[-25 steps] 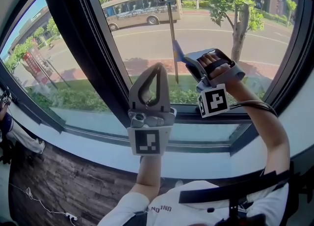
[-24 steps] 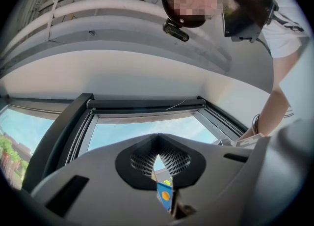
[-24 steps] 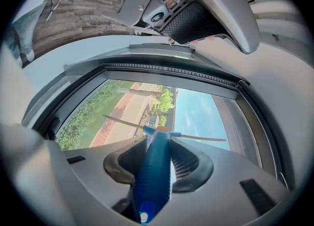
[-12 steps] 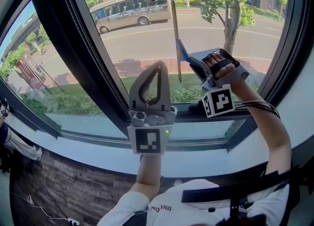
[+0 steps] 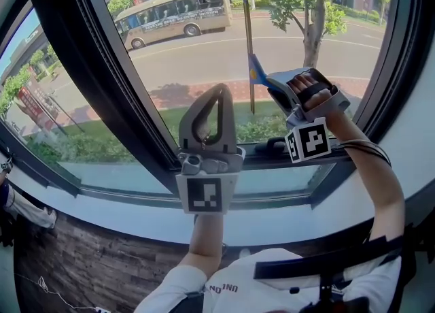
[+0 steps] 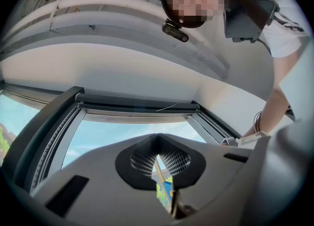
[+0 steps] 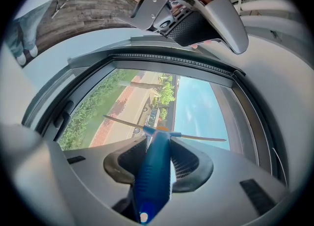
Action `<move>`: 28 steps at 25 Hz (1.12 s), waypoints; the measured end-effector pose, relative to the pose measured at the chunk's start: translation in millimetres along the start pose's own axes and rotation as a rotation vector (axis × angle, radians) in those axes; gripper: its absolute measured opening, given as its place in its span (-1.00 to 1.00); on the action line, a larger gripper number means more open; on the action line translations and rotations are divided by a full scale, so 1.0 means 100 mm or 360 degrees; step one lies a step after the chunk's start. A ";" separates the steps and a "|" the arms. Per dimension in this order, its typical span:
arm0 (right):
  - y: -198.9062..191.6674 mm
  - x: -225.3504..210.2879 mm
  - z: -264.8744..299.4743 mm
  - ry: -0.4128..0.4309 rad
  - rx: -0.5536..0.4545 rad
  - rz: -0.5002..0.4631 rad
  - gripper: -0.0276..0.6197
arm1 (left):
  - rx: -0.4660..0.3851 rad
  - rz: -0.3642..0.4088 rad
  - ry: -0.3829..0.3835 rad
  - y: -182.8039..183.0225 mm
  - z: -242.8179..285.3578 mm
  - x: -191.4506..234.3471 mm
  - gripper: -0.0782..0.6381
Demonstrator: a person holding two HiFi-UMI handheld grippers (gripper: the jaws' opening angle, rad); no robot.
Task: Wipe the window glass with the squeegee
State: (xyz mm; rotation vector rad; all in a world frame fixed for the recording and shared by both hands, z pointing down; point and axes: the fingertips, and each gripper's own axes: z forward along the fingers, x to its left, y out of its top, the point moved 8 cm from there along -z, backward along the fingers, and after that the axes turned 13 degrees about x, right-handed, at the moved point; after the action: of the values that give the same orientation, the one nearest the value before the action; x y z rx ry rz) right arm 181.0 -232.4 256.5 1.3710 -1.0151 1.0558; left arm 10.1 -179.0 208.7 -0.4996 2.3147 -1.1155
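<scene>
**Progress.** The squeegee point(image 5: 250, 67) is on the window glass point(image 5: 197, 53), on the pane to the right of the dark mullion point(image 5: 112, 73). Its blade stands roughly upright and appears to lie against the pane. No foam, water line or streak shows on the glass, so the wiped area cannot be told from the unwiped. My judgement is that you are in the middle of a stroke. The pane left of the mullion shows no sign of attention either way.

**Right side.** Your right gripper point(image 5: 275, 81) is clamped on the squeegee's blue handle, and its own view confirms this: the handle point(image 7: 156, 171) fills the gap between the jaws, with the blade crosswise beyond it. Your arm is raised and extended, well right of the mullion, and the marker cube faces you.

**Left side.** Your left gripper point(image 5: 221, 94) points upward, just beside the mullion's lower end. Its jaws are drawn together, leaving only a sliver of daylight point(image 6: 158, 158), and they carry nothing. It takes no part in the wipe.
</scene>
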 end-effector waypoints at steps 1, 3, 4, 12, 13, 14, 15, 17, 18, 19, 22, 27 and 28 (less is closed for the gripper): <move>-0.02 0.00 -0.01 0.0001 0.0007 0.0000 -0.47 | -0.0003 -0.0005 -0.0005 0.00 0.01 -0.01 -0.78; -0.08 0.01 -0.03 0.0005 0.0022 -0.0006 -0.47 | -0.0001 -0.0012 -0.0018 0.00 0.03 -0.03 -0.78; -0.10 0.02 -0.04 0.0007 0.0028 -0.0010 -0.47 | 0.0003 -0.0015 -0.0025 -0.01 0.04 -0.05 -0.78; -0.35 0.12 -0.13 0.0028 0.0085 -0.0020 -0.47 | -0.0016 -0.0043 -0.0071 -0.03 0.11 -0.19 -0.78; -0.38 0.13 -0.15 0.0031 0.0094 -0.0016 -0.47 | -0.0015 -0.0049 -0.0075 -0.04 0.12 -0.20 -0.78; -0.42 0.13 -0.16 0.0035 0.0103 -0.0011 -0.47 | -0.0015 -0.0058 -0.0078 -0.04 0.13 -0.22 -0.78; -0.45 0.13 -0.17 0.0039 0.0112 -0.0004 -0.47 | -0.0016 -0.0068 -0.0081 -0.04 0.14 -0.23 -0.78; -0.52 0.14 -0.20 0.0043 0.0129 0.0004 -0.47 | -0.0018 -0.0081 -0.0093 -0.03 0.17 -0.28 -0.78; -0.55 0.14 -0.21 0.0045 0.0137 0.0004 -0.47 | -0.0017 -0.0078 -0.0102 -0.02 0.18 -0.31 -0.78; -0.58 0.16 -0.22 0.0047 0.0144 0.0003 -0.47 | -0.0016 -0.0073 -0.0110 -0.02 0.18 -0.33 -0.78; -0.65 0.19 -0.24 0.0049 0.0165 -0.0007 -0.47 | -0.0033 -0.0070 -0.0129 -0.01 0.21 -0.37 -0.78; -0.78 0.22 -0.28 0.0051 0.0193 -0.0001 -0.47 | -0.0033 -0.0084 -0.0139 -0.02 0.24 -0.41 -0.78; -0.80 0.23 -0.29 0.0051 0.0198 -0.0002 -0.47 | -0.0033 -0.0085 -0.0140 -0.02 0.24 -0.42 -0.78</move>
State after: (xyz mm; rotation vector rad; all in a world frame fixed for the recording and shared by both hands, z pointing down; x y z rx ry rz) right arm 262.8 -199.0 260.3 1.4499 -0.9375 1.1526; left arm 58.6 -172.8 209.9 -0.6096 2.2508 -1.0730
